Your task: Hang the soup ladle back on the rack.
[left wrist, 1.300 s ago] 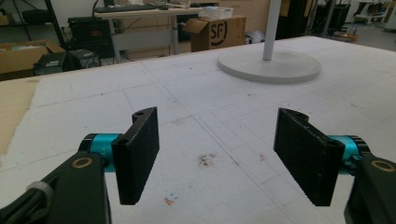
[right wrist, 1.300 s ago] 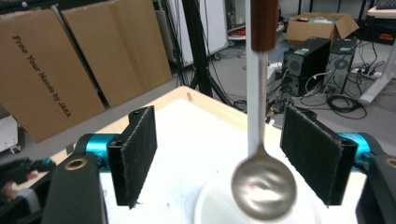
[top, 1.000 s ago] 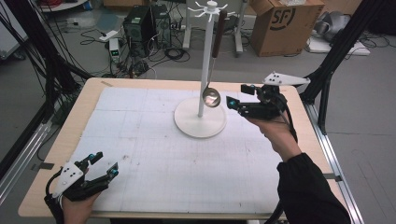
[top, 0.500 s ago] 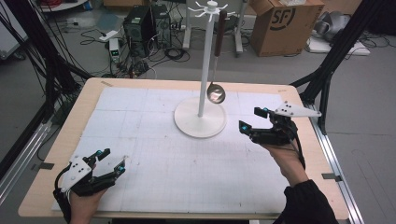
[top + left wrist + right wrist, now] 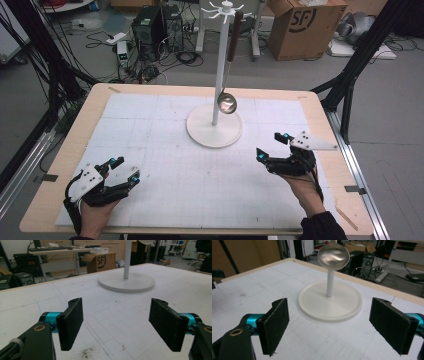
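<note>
A white stand (image 5: 214, 131) with a round base and tall pole rises at the far middle of the table. From a hook at its top hangs a ladle, dark handle (image 5: 232, 37) up and shiny bowl (image 5: 226, 104) just above the base. My right gripper (image 5: 272, 145) is open and holds nothing, at the near right, well short of the base. Its own view has the ladle bowl (image 5: 333, 256) and stand base (image 5: 330, 302) ahead of the wide-apart jaws (image 5: 333, 325). My left gripper (image 5: 126, 169) is open at the near left, facing the stand base (image 5: 126, 281).
A white gridded mat (image 5: 165, 150) covers the wooden table. Beyond the far edge the floor holds a cardboard box (image 5: 300, 22), a computer tower (image 5: 152, 25) and cables. Black frame struts (image 5: 360, 55) stand at both sides.
My right gripper has drawn back from the ladle bowl toward the near right, leaving the ladle hanging on the stand. My left gripper has shifted a little to the right.
</note>
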### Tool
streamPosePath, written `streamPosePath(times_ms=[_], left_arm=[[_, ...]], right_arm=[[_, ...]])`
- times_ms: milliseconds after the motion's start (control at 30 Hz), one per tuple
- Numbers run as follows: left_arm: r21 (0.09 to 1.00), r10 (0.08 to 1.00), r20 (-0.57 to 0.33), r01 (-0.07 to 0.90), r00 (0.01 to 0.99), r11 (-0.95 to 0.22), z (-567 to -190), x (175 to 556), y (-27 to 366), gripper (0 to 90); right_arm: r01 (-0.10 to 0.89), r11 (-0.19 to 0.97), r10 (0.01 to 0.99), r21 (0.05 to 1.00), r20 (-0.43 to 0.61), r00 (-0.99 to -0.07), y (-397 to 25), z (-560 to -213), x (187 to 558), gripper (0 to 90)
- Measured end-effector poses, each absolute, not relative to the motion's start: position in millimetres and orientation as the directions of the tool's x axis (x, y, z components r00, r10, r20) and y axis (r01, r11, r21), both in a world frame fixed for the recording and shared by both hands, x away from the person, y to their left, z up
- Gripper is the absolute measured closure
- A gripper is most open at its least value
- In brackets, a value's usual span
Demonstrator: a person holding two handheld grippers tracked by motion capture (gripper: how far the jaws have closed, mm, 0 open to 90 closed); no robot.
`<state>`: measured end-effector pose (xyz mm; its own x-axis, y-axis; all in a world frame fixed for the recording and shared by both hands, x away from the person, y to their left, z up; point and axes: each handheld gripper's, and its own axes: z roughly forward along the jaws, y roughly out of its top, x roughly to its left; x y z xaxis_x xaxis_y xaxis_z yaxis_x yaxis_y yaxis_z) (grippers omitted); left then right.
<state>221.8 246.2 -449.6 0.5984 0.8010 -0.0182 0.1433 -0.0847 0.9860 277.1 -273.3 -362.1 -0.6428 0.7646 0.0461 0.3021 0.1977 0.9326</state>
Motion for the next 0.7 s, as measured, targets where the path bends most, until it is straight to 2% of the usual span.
streamPosePath(times_ms=[433,700], left_arm=[[0.99,0.777,-0.018,0.122,0.629,-0.076,-449,231,234,26.1],[0.986,0.765,-0.029,0.146,0.643,-0.085,-451,232,233,23.8]], right_arm=[[0.327,0.174,0.818,0.929,0.048,-0.573,-277,-401,260,15.2],[0.275,0.13,0.835,0.953,0.045,-0.549,-277,-406,250,15.2]])
